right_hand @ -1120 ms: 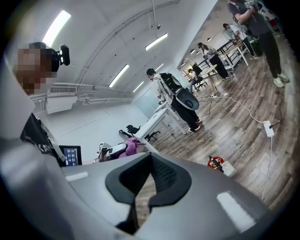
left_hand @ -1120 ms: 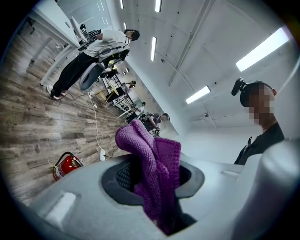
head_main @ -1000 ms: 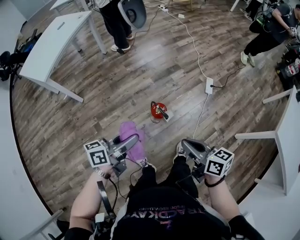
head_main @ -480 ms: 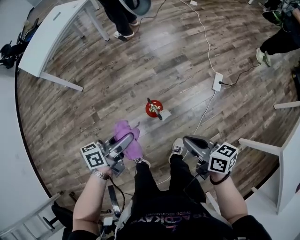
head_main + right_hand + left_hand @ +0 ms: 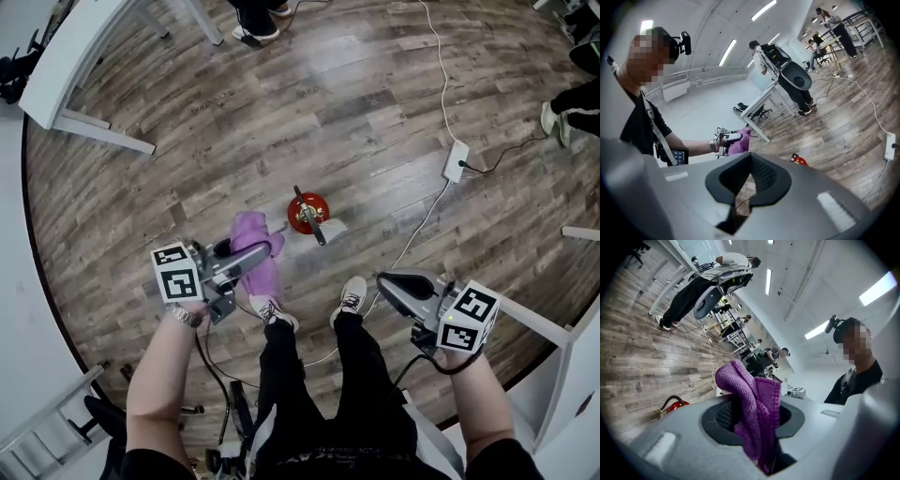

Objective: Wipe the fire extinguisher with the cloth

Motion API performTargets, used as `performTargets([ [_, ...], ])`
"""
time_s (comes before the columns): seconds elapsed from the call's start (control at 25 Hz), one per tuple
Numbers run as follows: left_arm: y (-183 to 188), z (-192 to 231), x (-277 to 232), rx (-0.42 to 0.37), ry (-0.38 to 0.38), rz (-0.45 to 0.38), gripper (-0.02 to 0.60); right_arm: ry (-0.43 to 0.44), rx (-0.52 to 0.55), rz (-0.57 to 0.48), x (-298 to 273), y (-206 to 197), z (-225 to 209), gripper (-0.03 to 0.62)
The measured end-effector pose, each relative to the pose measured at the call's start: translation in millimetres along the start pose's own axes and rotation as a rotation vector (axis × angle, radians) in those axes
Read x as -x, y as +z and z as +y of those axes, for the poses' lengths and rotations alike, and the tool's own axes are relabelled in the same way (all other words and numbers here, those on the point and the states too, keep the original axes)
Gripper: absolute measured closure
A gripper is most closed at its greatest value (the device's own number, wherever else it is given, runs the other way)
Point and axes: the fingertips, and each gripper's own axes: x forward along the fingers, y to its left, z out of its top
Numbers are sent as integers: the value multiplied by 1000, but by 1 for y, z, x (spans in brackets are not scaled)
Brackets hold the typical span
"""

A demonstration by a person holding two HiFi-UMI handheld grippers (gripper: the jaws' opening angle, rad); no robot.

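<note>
Since the earlier head-view frames both hands have dropped lower and spread outward, and the whole view has slid: the white table (image 5: 66,70) is now in the top-left corner, the bystander at the top is cut down to shoes, and the power strip (image 5: 457,159) sits further right. The fire extinguisher (image 5: 305,211) now shows a bit higher and left of where it was. It is red and stands on the wood floor (image 5: 375,103), seen from above, with its black handle and hose pointing toward the person and a small white tag just beside it. It is ahead of the person's shoes (image 5: 352,295), between the two grippers and beyond them. The left gripper (image 5: 262,251) is clamped on the purple cloth (image 5: 248,228). In the left gripper view the cloth (image 5: 757,413) is bunched between the jaws, fills the gap and flops over the top, so the jaws stand fairly wide on it. The extinguisher (image 5: 675,404) shows low left there, on the floor past the jaws. In the head view the cloth's far end is near the extinguisher's left side, with a sliver of floor showing between them. The right gripper (image 5: 386,281) is off to the right, well apart from the extinguisher. In its own view the right gripper (image 5: 749,180) has its jaws pressed together with nothing in them, and the extinguisher (image 5: 799,160) is just beyond them. That view also shows the left hand with the cloth (image 5: 740,143). A white cable (image 5: 441,66) runs across the floor to the power strip.
</note>
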Motion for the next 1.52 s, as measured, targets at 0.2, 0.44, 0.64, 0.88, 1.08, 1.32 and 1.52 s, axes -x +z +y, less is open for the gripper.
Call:
performTargets([
  [0.2, -14, 72, -19, -25, -59, 96, 463, -25, 44, -7, -37, -23, -39, 589],
  [0.44, -31, 153, -39, -46, -106, 144, 463, -72, 98, -18, -81, -44, -90, 589],
  [0.64, -55, 215, -57, -112, -105, 195, 463, -108, 182, 40, -122, -68, -142, 589],
  [0.88, -55, 251, -88, -136, -280, 197, 463, -112, 275, 13, -154, -77, -196, 589],
  [1.08, -63, 281, -106, -107, -360, 158, 463, -121, 370, -24, -172, -85, -230, 589],
  [1.32, -68, 290, -107, -52, -500, 64, 468, -107, 447, -54, -190, -88, -252, 589],
  [1.52, -77, 311, -105, 21, -504, -45, 466, -130, 422, -151, -195, -83, -269, 589],
])
